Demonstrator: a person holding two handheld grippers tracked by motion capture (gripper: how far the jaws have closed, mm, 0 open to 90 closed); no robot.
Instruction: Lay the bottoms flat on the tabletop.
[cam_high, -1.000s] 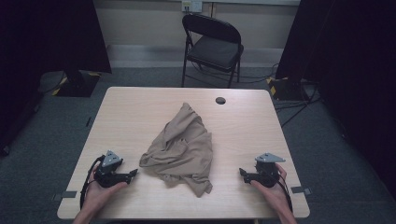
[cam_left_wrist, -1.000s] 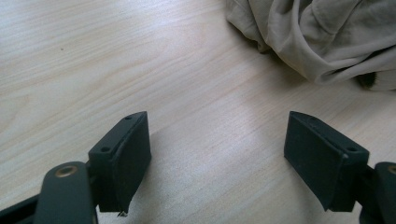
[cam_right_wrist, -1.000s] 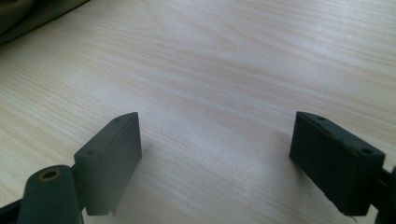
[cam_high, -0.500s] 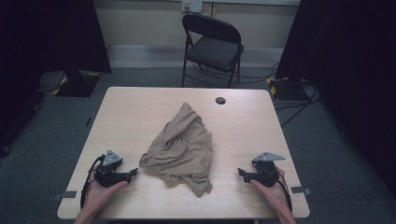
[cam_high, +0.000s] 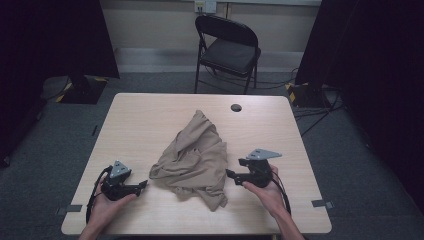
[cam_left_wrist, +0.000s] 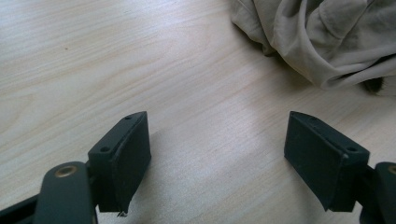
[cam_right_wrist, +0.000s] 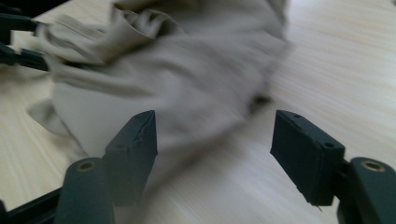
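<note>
A crumpled beige cloth (cam_high: 195, 157) lies in a heap at the middle of the light wooden table (cam_high: 145, 125). My left gripper (cam_high: 144, 184) rests low near the front left, pointing at the cloth's left edge, jaws wide open over bare wood (cam_left_wrist: 217, 135); the cloth (cam_left_wrist: 327, 37) lies just beyond them. My right gripper (cam_high: 228, 173) hovers at the cloth's right edge, lifted off the table. Its jaws (cam_right_wrist: 215, 135) have just been closing a little but stand open, with nothing pinched; the blurred cloth (cam_right_wrist: 177, 79) lies right in front of them.
A black round grommet (cam_high: 236, 107) sits near the table's far edge. A black folding chair (cam_high: 227, 47) stands behind the table. Bare wood surrounds the cloth on all sides. Dark curtains flank the room.
My right gripper has moved left toward the cloth and risen off the table. The left gripper and the cloth have stayed put.
</note>
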